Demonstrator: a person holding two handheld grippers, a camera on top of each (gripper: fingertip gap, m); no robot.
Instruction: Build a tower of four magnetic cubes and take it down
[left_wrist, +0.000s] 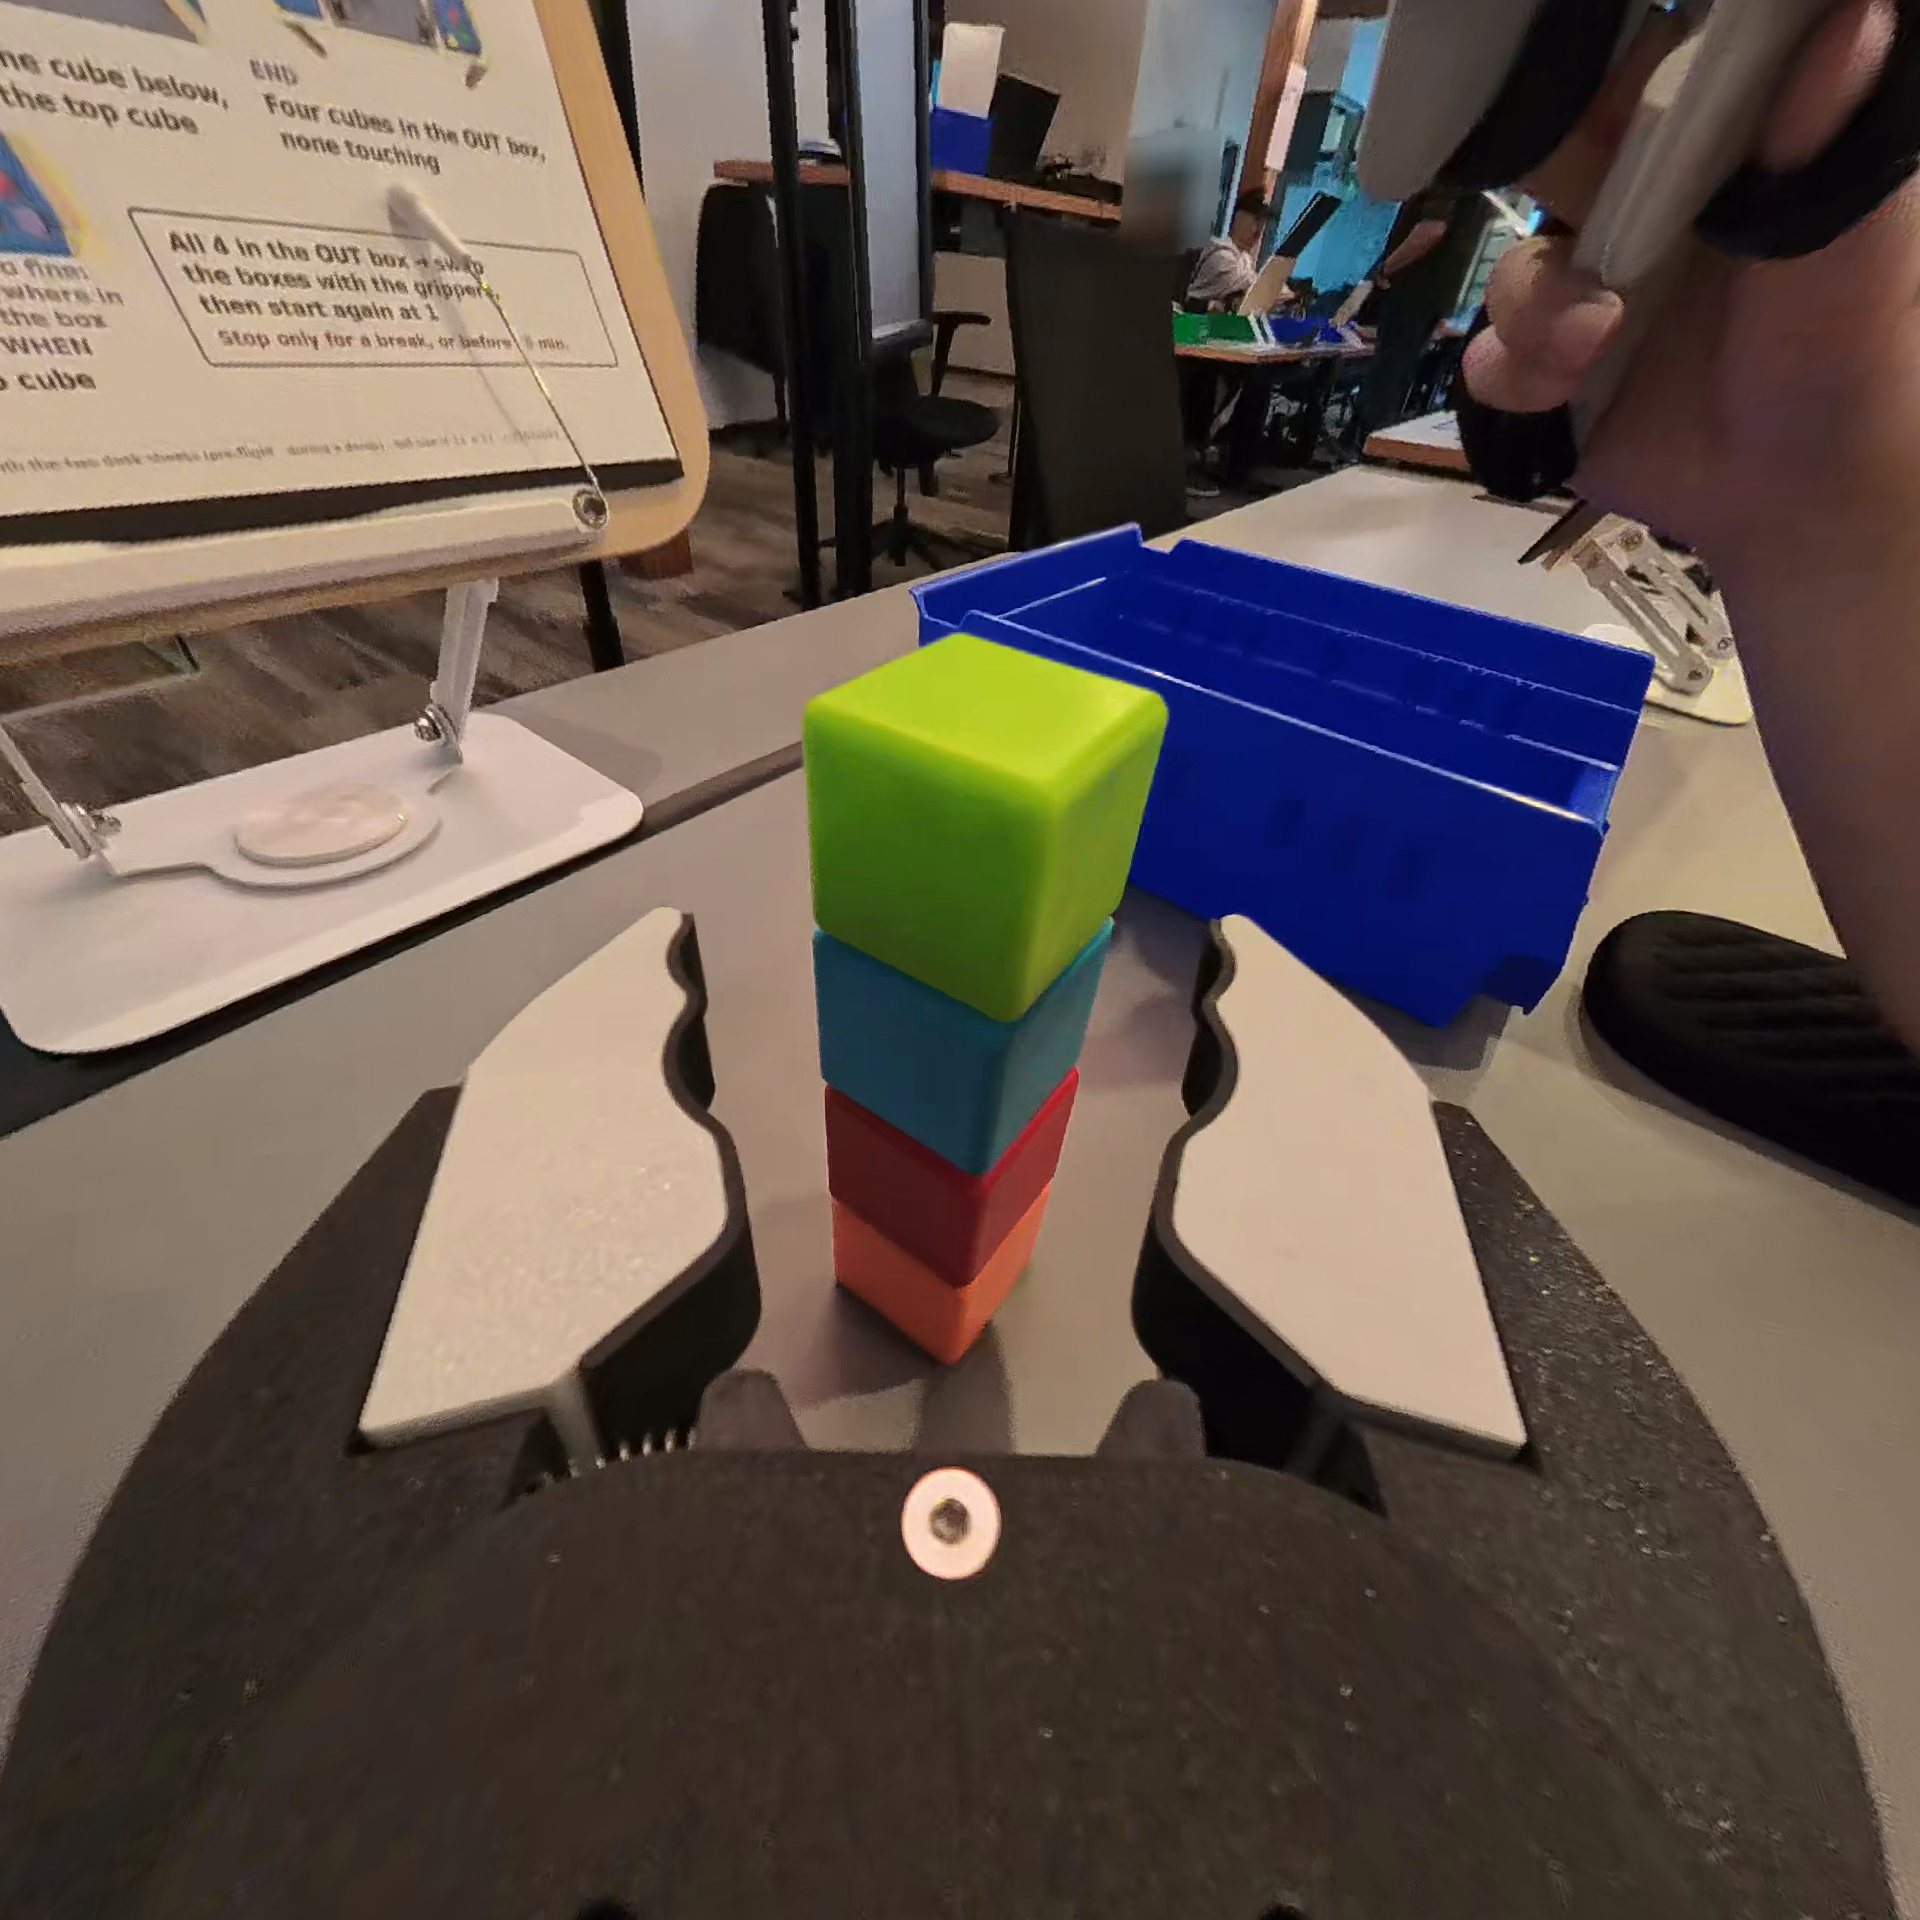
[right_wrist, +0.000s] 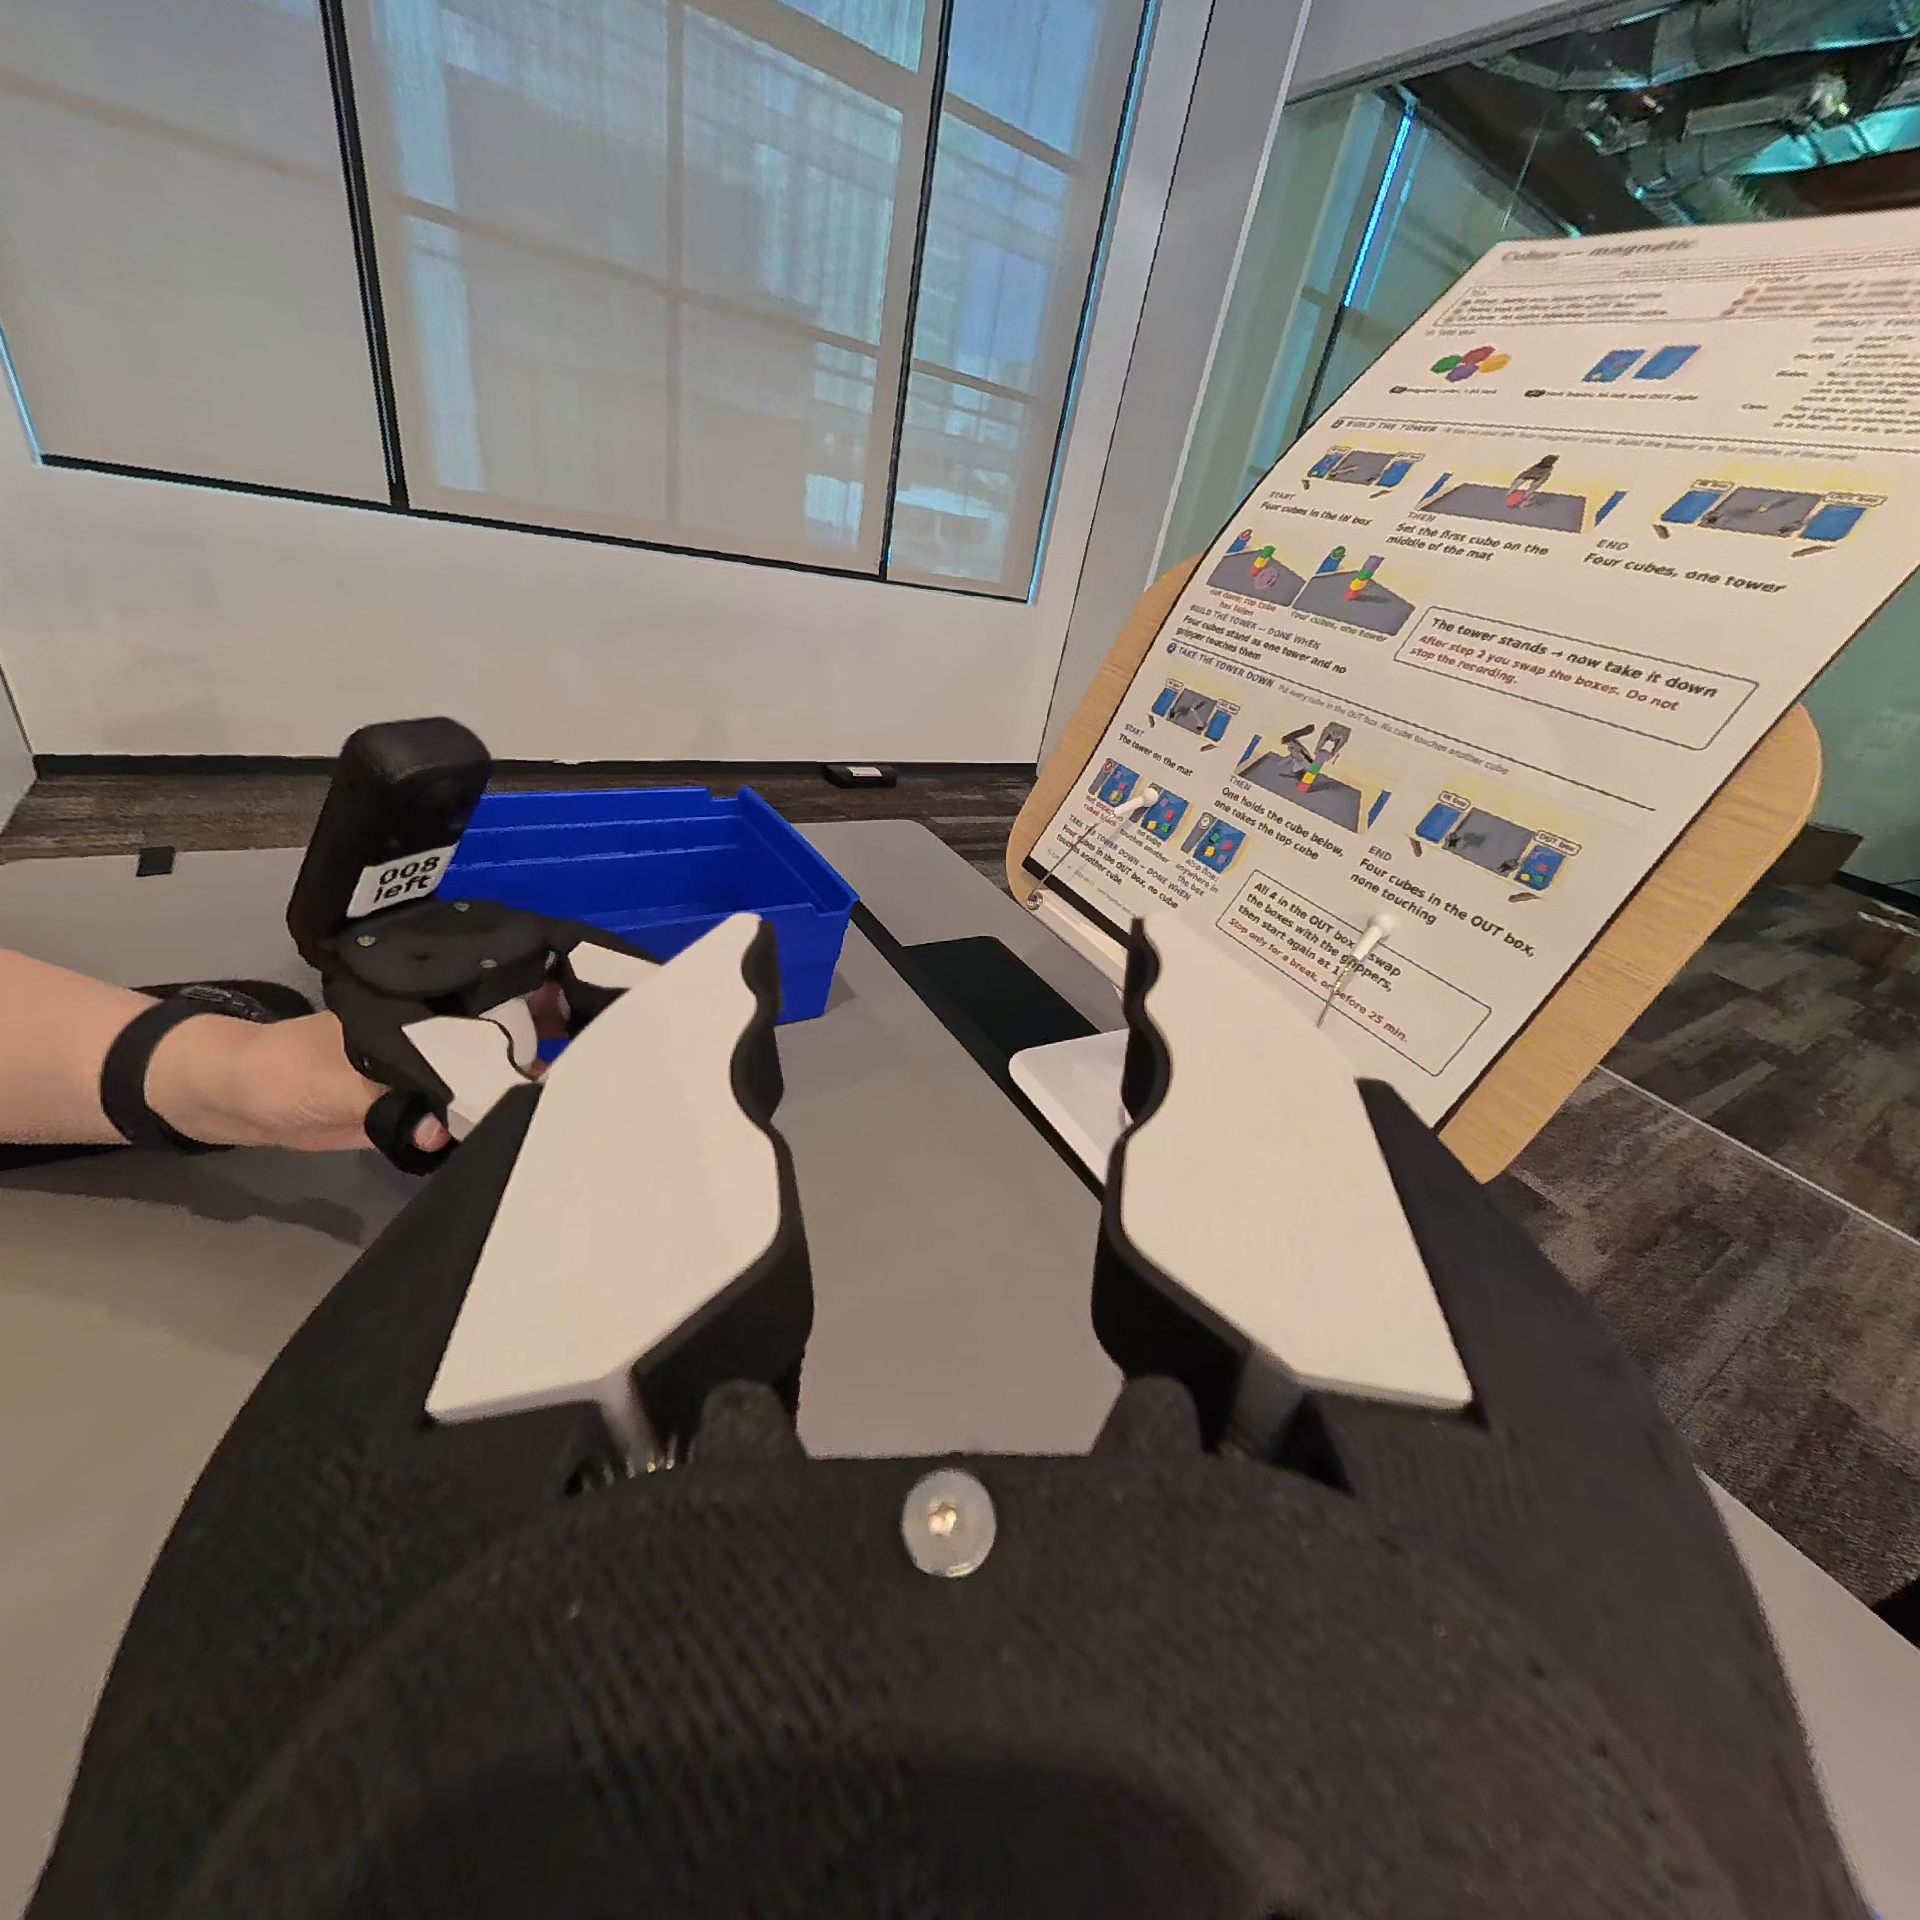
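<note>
Four cubes (left_wrist: 951, 997) stand stacked mid-table (left_wrist: 312, 1143); a bin (left_wrist: 1351, 810) sits behind (toward the far edge), a stand (left_wrist: 312, 831) far-left.

Green cube (left_wrist: 982, 821) on top, then teal (left_wrist: 940, 1049), red (left_wrist: 940, 1184), orange (left_wrist: 935, 1294). Bin (left_wrist: 1382, 790) solid blue, mat (left_wrist: 260, 1174) grey, grippers (left_wrist: 951, 1101) black with white fingers (left_wrist: 571, 1164).

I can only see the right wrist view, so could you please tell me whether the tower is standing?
Observer: Yes, four cubes stand stacked: green cube on top, then blue cube, red cube, and orange cube at the bottom.
Operator: Is the left hand-held gripper holding them?
Observer: No; it is open, with a gap showing on each side of the cubes.
Operator: What lies beyond them?
Observer: A blue bin, with no cube visible inside.
</note>
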